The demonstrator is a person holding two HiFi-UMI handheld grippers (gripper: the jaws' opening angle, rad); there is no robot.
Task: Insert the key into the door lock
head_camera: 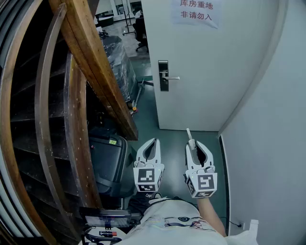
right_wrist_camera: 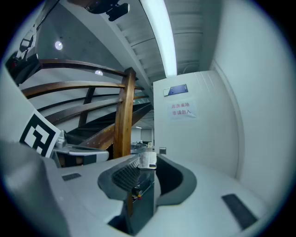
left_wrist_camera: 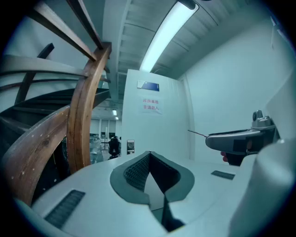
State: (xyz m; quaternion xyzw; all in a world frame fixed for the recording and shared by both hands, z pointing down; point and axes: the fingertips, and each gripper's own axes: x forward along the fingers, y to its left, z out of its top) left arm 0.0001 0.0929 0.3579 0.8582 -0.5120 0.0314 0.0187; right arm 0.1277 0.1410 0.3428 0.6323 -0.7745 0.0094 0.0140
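A white door [head_camera: 210, 67] stands ahead, slightly ajar. On its left edge sits the dark lock plate [head_camera: 163, 75] with a silver lever handle [head_camera: 173, 77]. My right gripper [head_camera: 192, 142] is shut on the key [head_camera: 189, 135], whose thin shaft sticks out past the fingertips toward the door, well short of it. In the right gripper view the key's pale head [right_wrist_camera: 148, 159] sits between the pads, with the lock [right_wrist_camera: 162, 150] small and far behind it. My left gripper [head_camera: 154, 140] hangs beside the right one, shut and empty. The left gripper view shows the lock [left_wrist_camera: 130, 146] and the key [left_wrist_camera: 198, 133].
A curved wooden staircase [head_camera: 91, 62] fills the left side, and a black bin [head_camera: 109, 162] stands under it. A white wall [head_camera: 272, 143] closes the right side. A paper sign [head_camera: 196, 10] hangs on the door. A room with a chair [head_camera: 141, 28] lies beyond the door's left edge.
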